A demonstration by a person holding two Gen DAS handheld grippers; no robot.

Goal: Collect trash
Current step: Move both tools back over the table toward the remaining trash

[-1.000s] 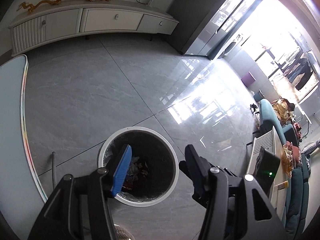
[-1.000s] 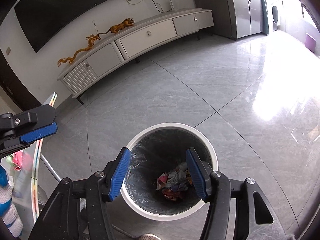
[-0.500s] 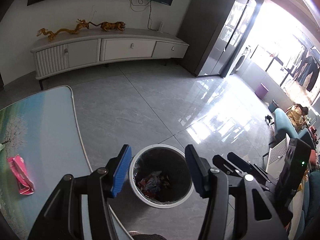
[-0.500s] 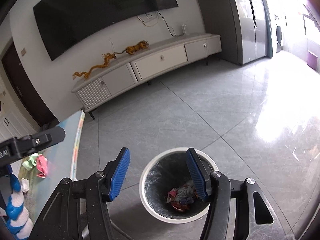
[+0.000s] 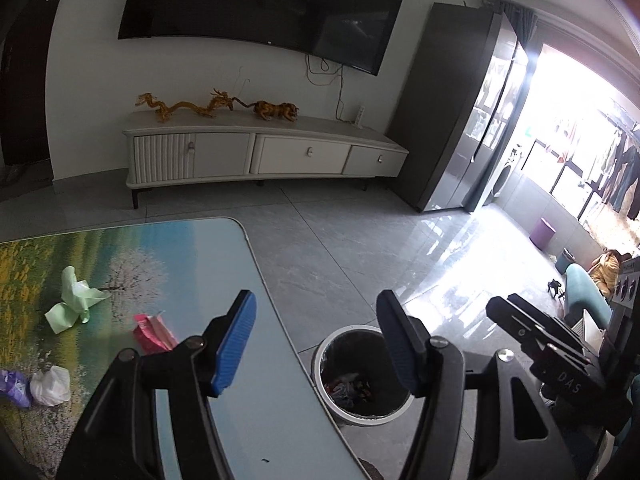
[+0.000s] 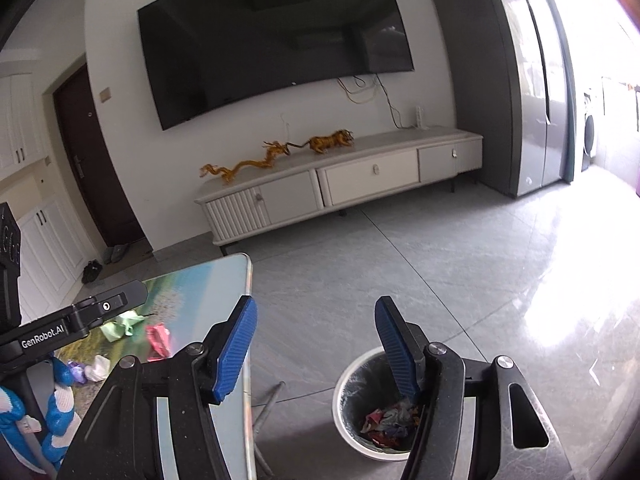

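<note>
A white-rimmed trash bin [image 5: 362, 412] [image 6: 356, 436] lined with a dark bag stands on the floor beside the table, crumpled wrappers in its bottom. On the table [image 5: 224, 264] [image 6: 224, 276] lie a green crumpled paper [image 5: 72, 300] [image 6: 120, 326], a pink wrapper [image 5: 154, 330] [image 6: 158, 340], a white wad [image 5: 50, 386] [image 6: 98, 368] and a purple scrap [image 5: 14, 388] [image 6: 76, 370]. My left gripper [image 5: 316, 340] hangs above the table's edge, jaws opening, nothing between them. My right gripper [image 6: 316, 340] is over the floor by the bin, jaws opening, empty.
A long white TV cabinet [image 5: 260, 156] [image 6: 340, 188] with golden figurines stands against the far wall under a big screen [image 6: 272, 52]. A dark refrigerator [image 5: 460, 120] is at the right. Teal sofa [image 5: 584, 300] by the bright window. A gloved hand [image 6: 56, 412] shows at lower left.
Both grippers rose and tilted up from over the bin; the table with its trash and the wall screen came into view. The blue pads stand slightly wider apart.
</note>
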